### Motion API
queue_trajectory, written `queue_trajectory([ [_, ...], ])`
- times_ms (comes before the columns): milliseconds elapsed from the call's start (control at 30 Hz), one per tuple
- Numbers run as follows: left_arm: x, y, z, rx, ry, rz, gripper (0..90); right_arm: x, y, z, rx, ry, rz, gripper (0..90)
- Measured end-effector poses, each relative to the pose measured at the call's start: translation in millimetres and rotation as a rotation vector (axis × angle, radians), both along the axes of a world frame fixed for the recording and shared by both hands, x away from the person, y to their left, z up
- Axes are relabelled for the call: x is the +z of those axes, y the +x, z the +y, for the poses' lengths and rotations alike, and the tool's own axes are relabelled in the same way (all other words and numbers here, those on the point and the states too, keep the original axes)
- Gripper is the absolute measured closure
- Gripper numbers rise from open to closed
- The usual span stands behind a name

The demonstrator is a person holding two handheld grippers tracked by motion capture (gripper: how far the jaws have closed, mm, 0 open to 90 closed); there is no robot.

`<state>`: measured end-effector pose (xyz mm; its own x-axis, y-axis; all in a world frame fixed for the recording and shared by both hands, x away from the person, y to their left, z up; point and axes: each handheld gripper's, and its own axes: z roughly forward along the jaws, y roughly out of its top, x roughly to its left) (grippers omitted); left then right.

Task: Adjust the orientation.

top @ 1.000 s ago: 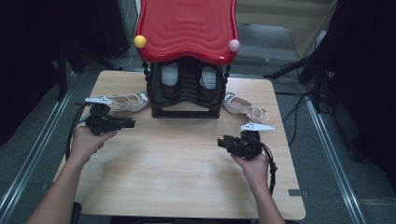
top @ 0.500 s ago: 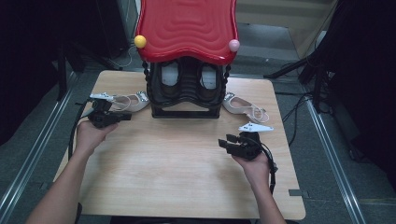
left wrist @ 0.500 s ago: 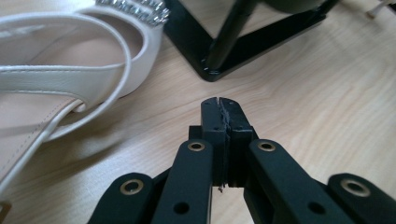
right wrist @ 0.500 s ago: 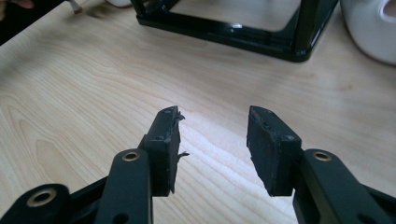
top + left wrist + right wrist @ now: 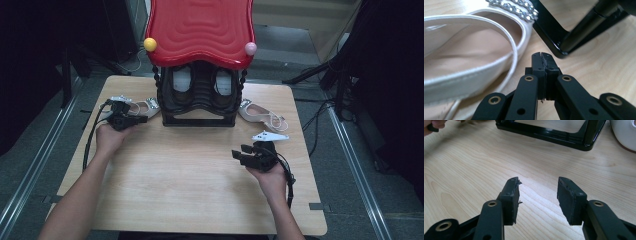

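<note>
A white sandal [image 5: 149,106] with a jewelled strap lies left of the black shoe rack [image 5: 199,97]; in the left gripper view this sandal [image 5: 474,45] is close on the left. My left gripper [image 5: 140,119] sits beside its toe, and its pads [image 5: 542,56] are shut together with nothing between them, just off the sandal's rim. A second white sandal [image 5: 260,114] lies right of the rack. My right gripper [image 5: 240,154] hovers over bare table; its jaws [image 5: 538,185] have just been opening and hold nothing.
The rack carries a wavy red top [image 5: 200,30] with a yellow ball [image 5: 150,44] and a pink ball [image 5: 250,48], and holds two dark shoes [image 5: 182,80]. Its black base frame [image 5: 549,133] stands ahead of the right gripper. The wooden table [image 5: 190,190] is bare in front.
My left hand has moved away from the person toward the left sandal and the rack. The right hand has stayed where it was, its jaws a little wider.
</note>
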<state>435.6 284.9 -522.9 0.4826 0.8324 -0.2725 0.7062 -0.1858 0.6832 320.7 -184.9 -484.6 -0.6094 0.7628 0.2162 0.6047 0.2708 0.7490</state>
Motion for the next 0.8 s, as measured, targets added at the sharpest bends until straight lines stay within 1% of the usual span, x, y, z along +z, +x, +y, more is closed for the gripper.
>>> queue_trajectory([
  [133,-3.3,5.5,-1.2,0.011,0.009,0.008,90.0,-0.1,-2.2,1.9,0.0,-0.001,0.003,53.2],
  [233,-4.7,7.9,-2.7,0.014,0.032,0.002,90.0,-1.4,-2.7,2.6,-0.002,-0.007,0.005,52.6],
  [300,-4.6,9.4,-2.2,0.019,0.028,0.005,90.0,-2.0,-3.3,2.3,-0.004,-0.01,0.009,52.5],
  [400,-5.9,10.9,-1.5,0.026,0.023,-0.006,90.0,-2.1,-5.0,1.1,-0.012,-0.011,0.011,52.2],
  [467,-5.9,12.4,-2.4,0.036,0.033,-0.013,90.0,-2.2,-6.0,-0.7,-0.017,-0.007,0.007,52.0],
  [533,-4.5,15.3,-3.4,0.048,0.03,0.005,90.0,-2.4,-7.4,-2.4,-0.026,-0.005,0.008,51.6],
  [600,-4.9,17.2,-5.4,0.067,0.028,0.0,90.0,-2.7,-8.4,-4.3,-0.029,-0.003,0.013,51.4],
  [800,-3.6,23.6,-9.8,0.103,0.033,0.009,90.0,-3.5,-11.9,-9.0,-0.047,0.002,0.015,50.8],
])
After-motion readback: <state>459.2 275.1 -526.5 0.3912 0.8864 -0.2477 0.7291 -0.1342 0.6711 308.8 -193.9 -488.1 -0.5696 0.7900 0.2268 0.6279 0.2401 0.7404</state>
